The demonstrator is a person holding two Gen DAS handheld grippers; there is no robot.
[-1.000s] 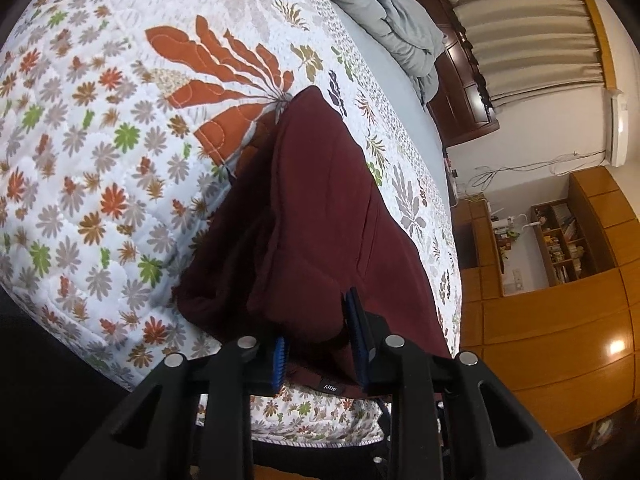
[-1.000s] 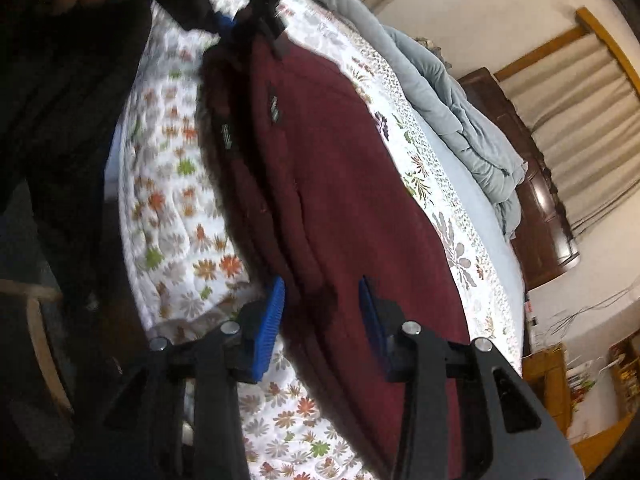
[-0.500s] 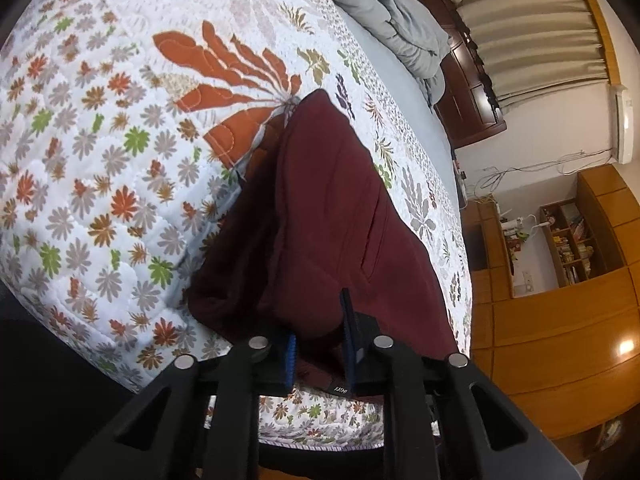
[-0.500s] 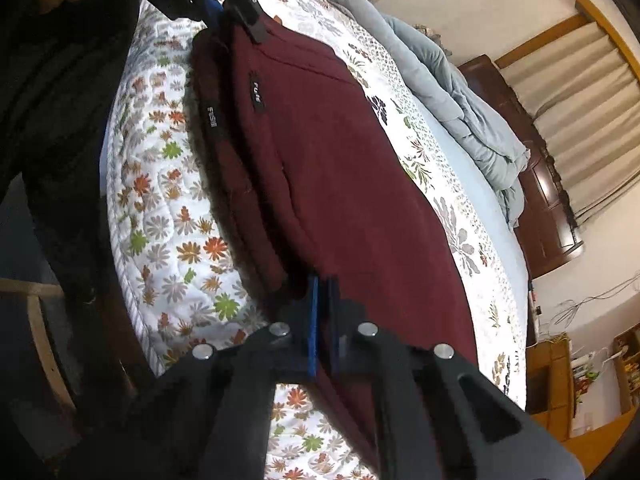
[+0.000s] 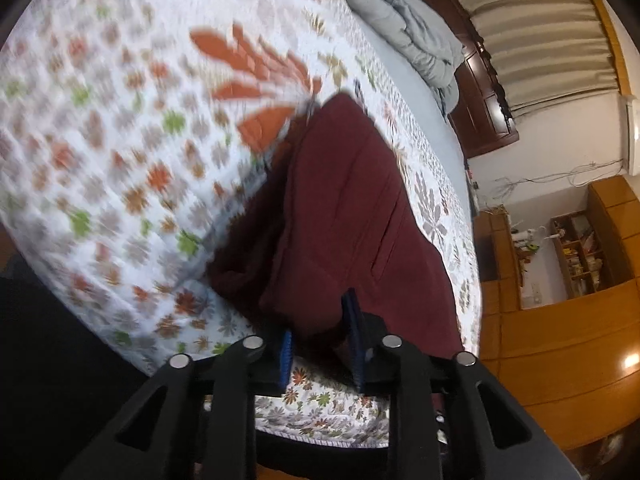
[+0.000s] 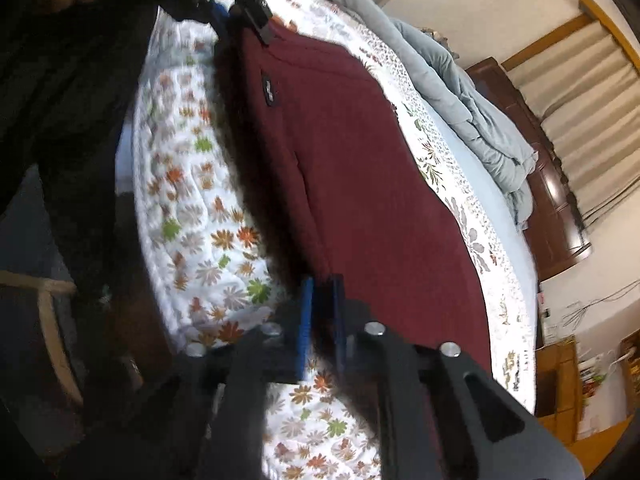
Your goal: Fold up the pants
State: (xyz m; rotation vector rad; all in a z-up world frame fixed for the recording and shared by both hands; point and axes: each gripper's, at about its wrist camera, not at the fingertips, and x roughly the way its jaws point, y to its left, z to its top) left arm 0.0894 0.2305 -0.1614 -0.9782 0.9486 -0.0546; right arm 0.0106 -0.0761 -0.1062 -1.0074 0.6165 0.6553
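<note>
Dark red pants [image 5: 348, 208] lie along a floral quilted bed [image 5: 120, 120], partly folded lengthwise. My left gripper [image 5: 318, 332] is shut on the waistband end of the pants. In the right wrist view the pants [image 6: 360, 184] stretch away across the bed [image 6: 192, 208]. My right gripper [image 6: 322, 312] is shut on their near edge, which is lifted a little off the quilt. The left gripper [image 6: 236, 12] shows at the top of that view, holding the far end beside a small black label [image 6: 269, 91].
A crumpled grey blanket [image 5: 404, 28] lies at the far side of the bed, also in the right wrist view [image 6: 472, 108]. A dark wooden headboard [image 5: 484, 92], curtains and wooden cabinets [image 5: 560, 320] stand beyond. The person's dark clothing [image 6: 60, 100] is at the left.
Both grippers closed on the pants from open. Both ends of the pants have since lifted and the views have shifted, with motion blur now.
</note>
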